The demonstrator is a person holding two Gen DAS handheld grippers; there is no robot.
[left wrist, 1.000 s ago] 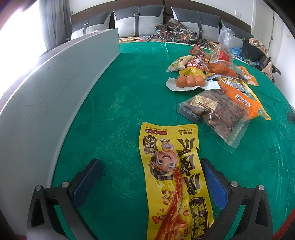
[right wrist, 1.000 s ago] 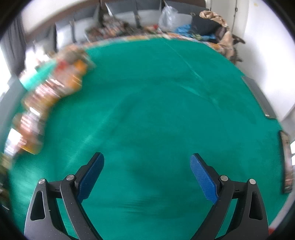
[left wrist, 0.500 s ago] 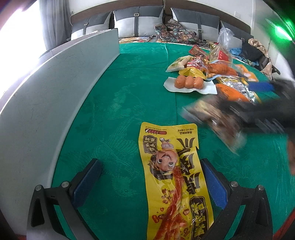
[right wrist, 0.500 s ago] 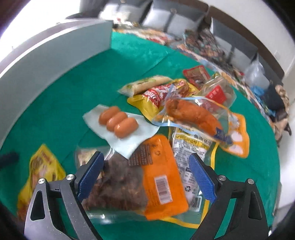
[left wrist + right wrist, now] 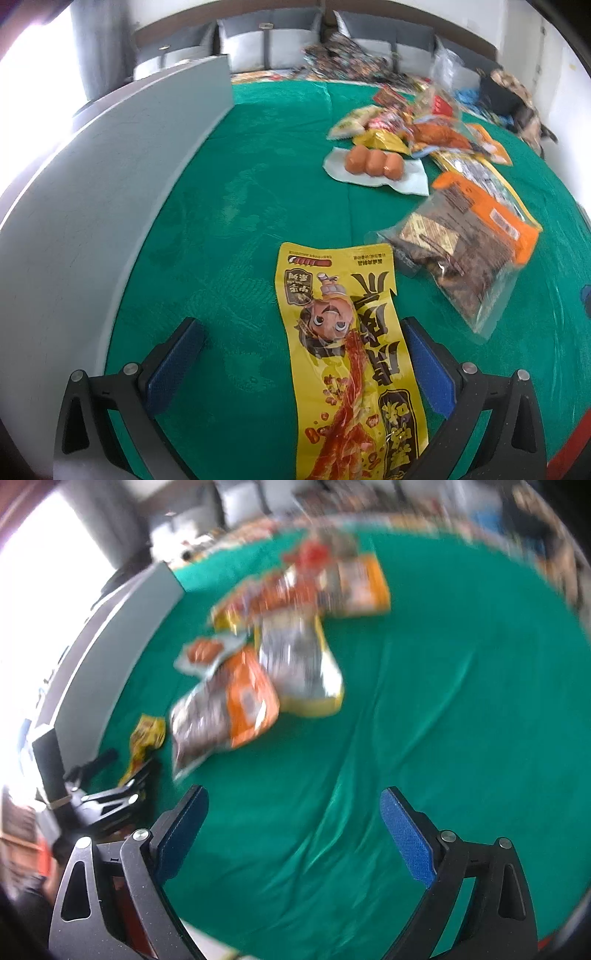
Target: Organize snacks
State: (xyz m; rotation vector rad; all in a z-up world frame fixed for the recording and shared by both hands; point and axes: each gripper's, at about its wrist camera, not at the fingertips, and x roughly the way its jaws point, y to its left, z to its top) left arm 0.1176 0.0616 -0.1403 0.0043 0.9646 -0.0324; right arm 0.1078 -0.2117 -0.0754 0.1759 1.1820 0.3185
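A long yellow snack packet (image 5: 351,354) lies flat on the green cloth between the fingers of my left gripper (image 5: 303,343), which is open and not closed on it. An orange-and-clear bag of brown snacks (image 5: 469,243) lies to its right, tilted and close to the packet's top corner. A white pack of three sausages (image 5: 373,166) and a heap of other snack bags (image 5: 424,125) lie farther back. My right gripper (image 5: 293,812) is open and empty over bare cloth. In the blurred right wrist view the orange bag (image 5: 229,709), the yellow packet (image 5: 146,734) and the left gripper (image 5: 110,797) show.
A long grey board (image 5: 110,192) stands along the left edge of the green cloth (image 5: 258,184). Grey cushions (image 5: 266,40) and bags lie behind the table. A yellow-edged silver bag (image 5: 299,664) lies beside the orange one.
My right gripper reached over the snack pile, then drew back to the near right. The orange bag has shifted and turned, closer to the yellow packet. My left gripper stayed still.
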